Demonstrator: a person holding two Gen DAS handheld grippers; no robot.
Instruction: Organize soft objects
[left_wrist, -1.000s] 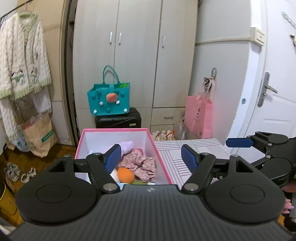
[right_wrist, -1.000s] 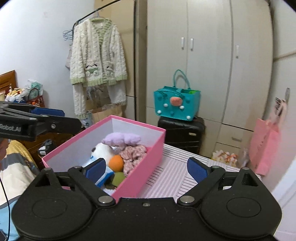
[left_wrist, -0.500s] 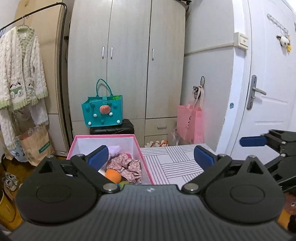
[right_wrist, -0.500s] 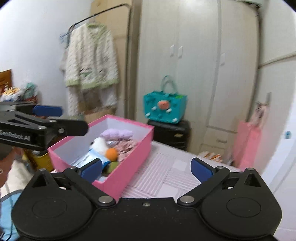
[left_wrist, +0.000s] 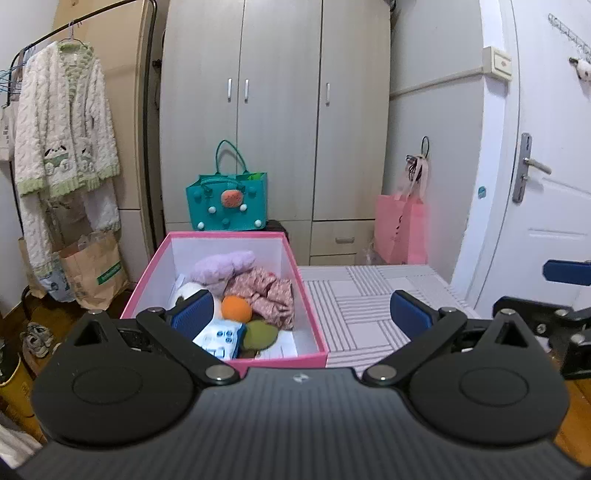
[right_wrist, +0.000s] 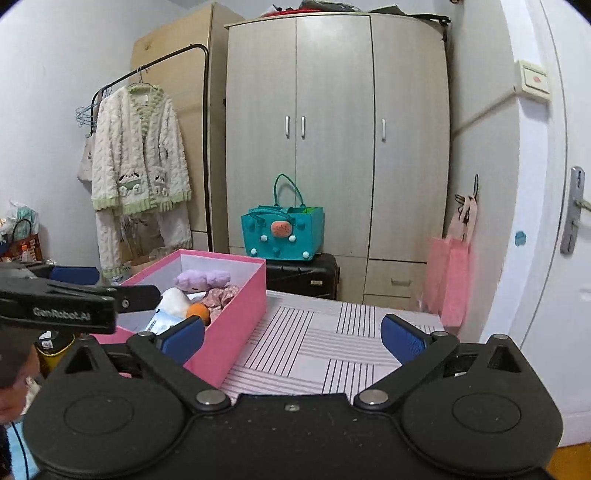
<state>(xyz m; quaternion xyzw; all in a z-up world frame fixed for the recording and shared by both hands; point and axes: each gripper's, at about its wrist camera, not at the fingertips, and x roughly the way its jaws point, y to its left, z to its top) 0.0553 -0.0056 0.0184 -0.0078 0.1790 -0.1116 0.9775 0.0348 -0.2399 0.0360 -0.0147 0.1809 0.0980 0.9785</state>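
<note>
A pink box (left_wrist: 314, 325) stands on the striped table mat (left_wrist: 369, 295). It holds a purple plush (left_wrist: 225, 264), a pink floral cloth (left_wrist: 266, 291), an orange ball (left_wrist: 236, 308), a green soft piece (left_wrist: 260, 334) and a white-and-blue pack (left_wrist: 221, 334). My left gripper (left_wrist: 301, 312) is open and empty, with its left finger over the box's near end. My right gripper (right_wrist: 292, 338) is open and empty too, over the mat to the right of the pink box (right_wrist: 240, 295). The left gripper's finger (right_wrist: 74, 275) shows at the left edge of the right wrist view.
A teal felt bag (left_wrist: 227, 203) sits on a black suitcase (right_wrist: 303, 275) before the wardrobe (right_wrist: 332, 129). A pink bag (left_wrist: 400, 229) hangs by the white door (left_wrist: 546, 184). A cream cardigan (left_wrist: 62, 147) hangs on a rack at the left, above a paper bag (left_wrist: 94, 269).
The left jaws have spread wider. The right gripper has drawn back and swung right, so the box now lies smaller and further left in its view.
</note>
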